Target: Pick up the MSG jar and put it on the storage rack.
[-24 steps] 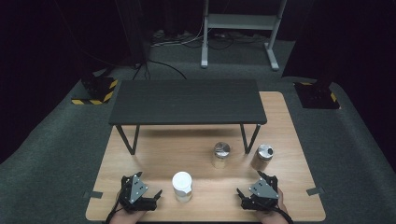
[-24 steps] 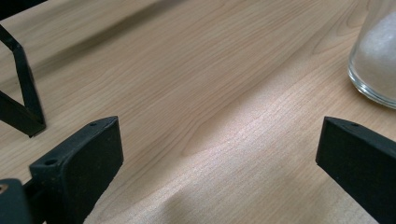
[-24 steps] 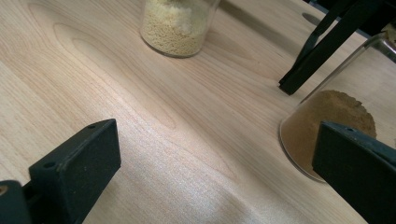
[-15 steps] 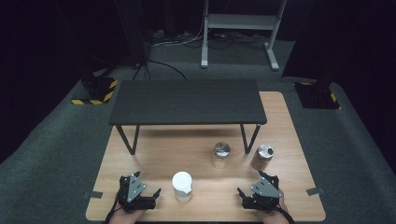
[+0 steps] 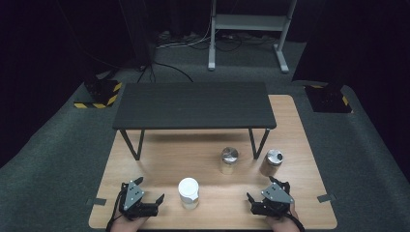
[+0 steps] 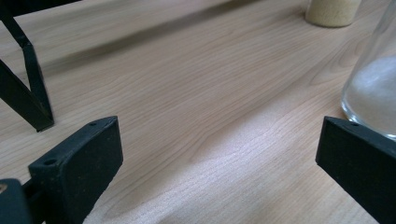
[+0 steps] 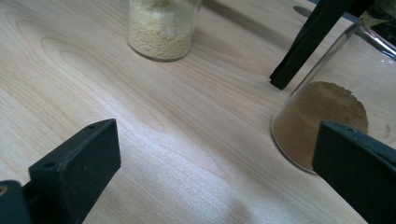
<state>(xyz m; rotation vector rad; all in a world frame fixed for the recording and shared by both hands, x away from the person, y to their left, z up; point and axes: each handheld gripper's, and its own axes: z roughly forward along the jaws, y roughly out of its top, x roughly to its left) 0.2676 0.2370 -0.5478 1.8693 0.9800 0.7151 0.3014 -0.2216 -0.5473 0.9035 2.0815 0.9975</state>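
Three glass jars stand on the wooden board [image 5: 154, 159]. A white-lidded jar of white powder [image 5: 188, 193] [image 6: 373, 88] stands near the front, just right of my left gripper [image 5: 151, 190] [image 6: 219, 163], which rests open with nothing between its jaws. A metal-lidded jar of yellow grains [image 5: 228, 160] [image 7: 161, 28] [image 6: 332, 11] sits mid-board. A metal-lidded jar of brown powder [image 5: 272, 162] [image 7: 322, 116] stands just ahead of my right gripper [image 5: 265, 189] [image 7: 215, 168], which is open and holds nothing.
A low black table [image 5: 193, 104] stands over the back half of the board, its legs [image 6: 23, 88] [image 7: 308, 42] close to the jars. Grey carpet [image 5: 63, 145] surrounds the board. A white stand [image 5: 249, 24] and cables lie beyond.
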